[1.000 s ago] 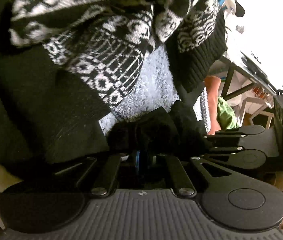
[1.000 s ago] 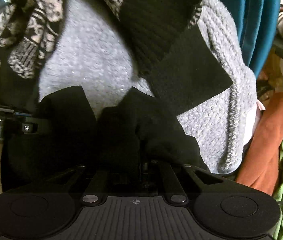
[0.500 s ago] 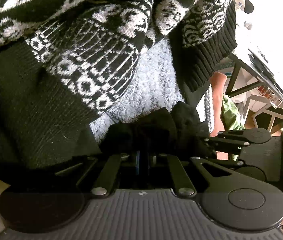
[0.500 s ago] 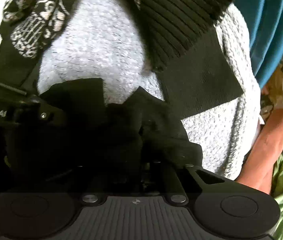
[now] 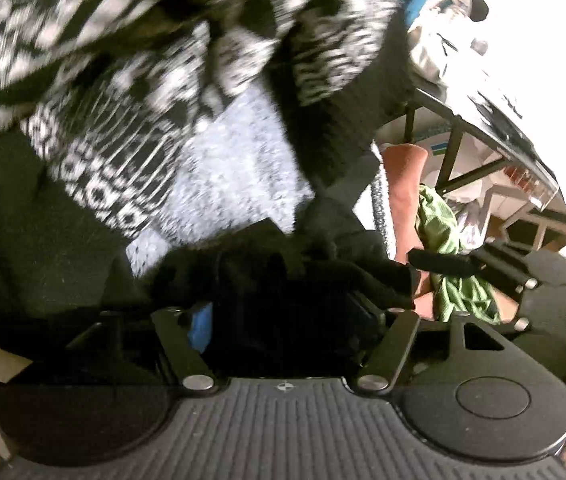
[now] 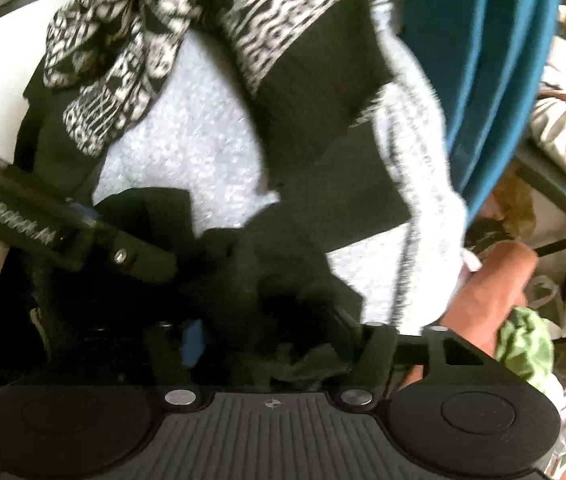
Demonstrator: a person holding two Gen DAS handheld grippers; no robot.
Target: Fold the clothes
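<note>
Two grippers, the left gripper (image 5: 283,312) and right gripper (image 6: 271,336), stand with jaws spread around bunched black cloth (image 6: 267,276), the patterned sweater (image 5: 131,92) blurred across the upper frame.

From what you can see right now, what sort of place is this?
Probably a lived-in room at home, used for sorting laundry. Loose clothes lie heaped: a black-and-white patterned knit, a grey fluffy garment and a green one. A dark metal-framed table holds clutter behind.
</note>
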